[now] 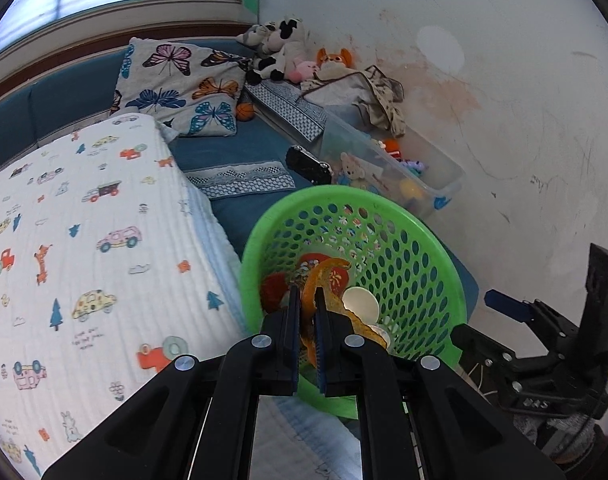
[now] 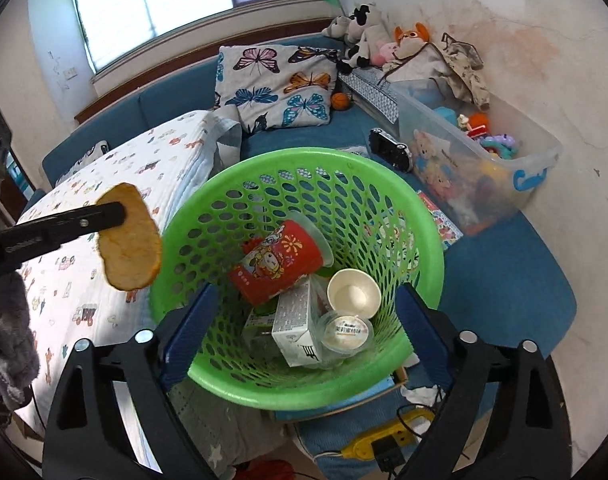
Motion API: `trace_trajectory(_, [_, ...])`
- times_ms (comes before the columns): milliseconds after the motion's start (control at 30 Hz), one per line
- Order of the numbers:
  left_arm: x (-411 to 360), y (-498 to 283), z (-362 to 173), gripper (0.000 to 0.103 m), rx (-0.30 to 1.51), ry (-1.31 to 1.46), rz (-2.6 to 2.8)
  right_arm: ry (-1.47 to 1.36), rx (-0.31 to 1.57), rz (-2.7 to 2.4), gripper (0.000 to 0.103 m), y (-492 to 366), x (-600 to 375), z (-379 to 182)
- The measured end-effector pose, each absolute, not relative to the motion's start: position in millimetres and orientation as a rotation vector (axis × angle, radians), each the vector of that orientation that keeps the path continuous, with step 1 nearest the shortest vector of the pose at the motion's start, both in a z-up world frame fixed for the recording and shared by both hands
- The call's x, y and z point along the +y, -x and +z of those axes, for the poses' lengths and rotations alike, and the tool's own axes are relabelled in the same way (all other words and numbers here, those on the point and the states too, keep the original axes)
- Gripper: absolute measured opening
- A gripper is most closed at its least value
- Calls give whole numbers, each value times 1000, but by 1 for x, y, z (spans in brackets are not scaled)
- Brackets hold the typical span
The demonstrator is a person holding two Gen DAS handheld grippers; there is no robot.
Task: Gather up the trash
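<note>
Orange peel (image 2: 129,246) hangs pinched between the fingers of the left gripper (image 1: 308,304), held in the air just beside the left rim of the green perforated basket (image 2: 384,184), over the car-print quilt (image 1: 83,240) on the bed. The right gripper (image 2: 301,312) has its blue-padded fingers (image 2: 191,320) spread wide, one on each side of the basket's near rim; whether they touch it I cannot tell. Inside the basket lie a red printed paper cup (image 2: 279,260) on its side, a small white paper cup (image 2: 354,292), a milk carton (image 2: 293,328) and a clear lidded tub (image 2: 346,332). Behind stand a butterfly pillow (image 2: 275,80) and a clear toy bin (image 2: 484,168).
</note>
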State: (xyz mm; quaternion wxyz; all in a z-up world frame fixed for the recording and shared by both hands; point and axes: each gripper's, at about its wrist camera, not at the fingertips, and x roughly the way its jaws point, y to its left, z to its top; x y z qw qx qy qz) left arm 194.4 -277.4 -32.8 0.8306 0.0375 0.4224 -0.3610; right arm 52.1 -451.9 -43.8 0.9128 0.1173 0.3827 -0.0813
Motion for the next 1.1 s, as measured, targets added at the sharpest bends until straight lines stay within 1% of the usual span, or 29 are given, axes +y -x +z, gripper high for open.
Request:
trace_trajectory(133, [-285, -190, -37, 7, 894, -102, -769, -242, 778, -168, 97, -45, -448, -43])
trace_trajectory(300, [-290, -186, -41, 7, 895, -122, -773, -230, 771, -174, 98, -39, -443, -43])
trace_trajectory(333, [-292, -185, -41, 8, 897, -124, -775, -226, 767, -173, 98, -38, -441, -42])
trace_trajectory(433, [-292, -186, -44, 15, 902, -116, -781, -203, 757, -178, 98, -35, -435, -40])
trace_trajectory(533, [-290, -184, -47, 16, 908, -119, -780, -186, 749, -173, 98, -32, -428, -38])
trace_trajectory(600, [-287, -183, -45, 23, 905, -111, -785, -175, 746, -170, 98, -30, -424, -38])
trace_trajectory(667, [-284, -179, -41, 37, 886, -115, -783, -167, 736, -171, 98, -27, -420, -38])
trace_trajectory(767, [-277, -174, -33, 48, 855, -122, -784, -169, 731, -170, 98, -24, -416, -38])
trace_trajectory(800, [-274, -171, -29, 50, 842, -127, -782, -176, 730, -166, 98, -23, -414, -39])
trace_trajectory(867, [-269, -168, -24, 61, 823, -132, -777, -179, 726, -166, 98, -21, -410, -39])
trace_trajectory(900, [-265, -165, -19, 63, 804, -139, -768, -177, 726, -166, 99, -21, -409, -38])
trace_trajectory(967, [-259, -160, -14, 73, 782, -146, -760, -174, 719, -161, 99, -18, -404, -37])
trace_trajectory(1067, [-245, -150, -5, 81, 736, -162, -737, -167, 709, -156, 99, -14, -396, -33])
trace_trajectory(1100, [-242, -147, -3, 83, 725, -166, -729, -167, 704, -153, 99, -13, -394, -32])
